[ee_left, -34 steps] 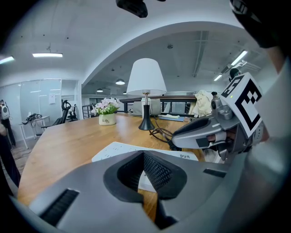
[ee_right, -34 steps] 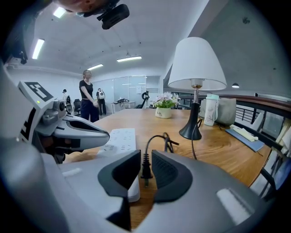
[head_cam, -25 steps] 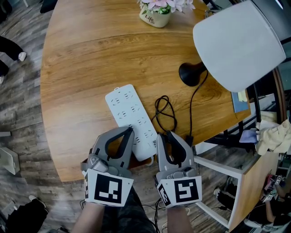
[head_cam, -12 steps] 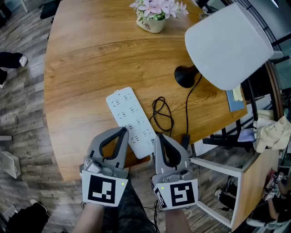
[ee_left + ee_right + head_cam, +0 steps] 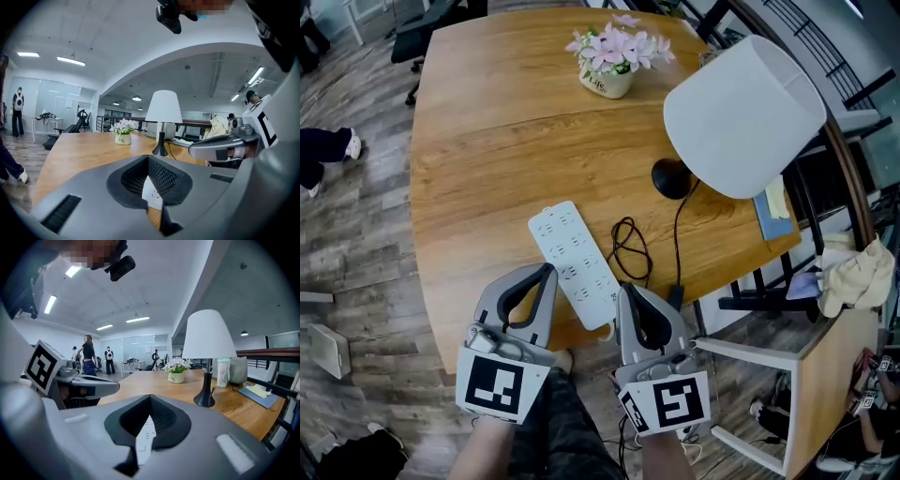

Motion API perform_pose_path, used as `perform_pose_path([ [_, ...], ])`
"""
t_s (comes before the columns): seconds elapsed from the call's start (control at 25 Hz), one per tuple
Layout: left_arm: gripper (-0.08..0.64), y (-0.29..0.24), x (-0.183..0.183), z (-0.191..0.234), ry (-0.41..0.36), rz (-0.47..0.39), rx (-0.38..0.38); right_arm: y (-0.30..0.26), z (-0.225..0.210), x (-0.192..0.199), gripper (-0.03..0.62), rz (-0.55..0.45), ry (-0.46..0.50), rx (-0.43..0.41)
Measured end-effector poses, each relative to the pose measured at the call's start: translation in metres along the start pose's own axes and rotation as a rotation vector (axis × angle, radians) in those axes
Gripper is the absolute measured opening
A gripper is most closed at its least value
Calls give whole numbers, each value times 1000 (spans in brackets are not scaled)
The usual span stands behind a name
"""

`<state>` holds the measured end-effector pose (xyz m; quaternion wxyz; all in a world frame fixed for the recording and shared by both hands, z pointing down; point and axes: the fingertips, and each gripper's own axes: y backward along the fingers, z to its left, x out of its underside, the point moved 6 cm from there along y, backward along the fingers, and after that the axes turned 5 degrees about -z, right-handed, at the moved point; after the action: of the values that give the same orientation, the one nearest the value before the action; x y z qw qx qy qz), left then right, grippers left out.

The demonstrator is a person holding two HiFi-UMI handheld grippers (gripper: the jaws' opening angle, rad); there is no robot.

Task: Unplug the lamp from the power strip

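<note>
Grippers: left gripper (image 5: 547, 271) and right gripper (image 5: 623, 293) have pulled back; both sets of jaws are pressed together and empty.
Power strip (image 5: 573, 263): just ahead, near the surface (image 5: 487, 141) edge.
Lamp (image 5: 741, 112) plug (image 5: 675, 297): seemingly already out; if seated, steady strip, pull straight.

In both gripper views the strip (image 5: 144, 437) is seen only as a sliver between jaws. In the head view the lamp stem (image 5: 206, 378) is hidden by the shade (image 5: 742, 117); the cord's (image 5: 677, 244) far end cannot be made out.

Bare tabletop (image 5: 487, 169) left of power strip (image 5: 574, 258); coiled cord (image 5: 630, 248), lamp (image 5: 741, 117) to its right.
</note>
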<state>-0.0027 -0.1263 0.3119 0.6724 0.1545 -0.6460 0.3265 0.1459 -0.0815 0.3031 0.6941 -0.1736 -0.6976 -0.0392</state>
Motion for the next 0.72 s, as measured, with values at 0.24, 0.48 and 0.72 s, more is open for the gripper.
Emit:
perform_pose_path([
  [0.24, -5, 12, -25, 4, -10, -50, -15, 6, 4, -21, 8, -34, 9, 1],
  [0.48, -5, 28, -49, 7, -22, -94, -18, 14, 8, -46, 8, -70, 25, 5],
  [0.72, -5, 46, -76, 7, -36, -145, -14, 23, 16, -71, 8, -96, 37, 1],
])
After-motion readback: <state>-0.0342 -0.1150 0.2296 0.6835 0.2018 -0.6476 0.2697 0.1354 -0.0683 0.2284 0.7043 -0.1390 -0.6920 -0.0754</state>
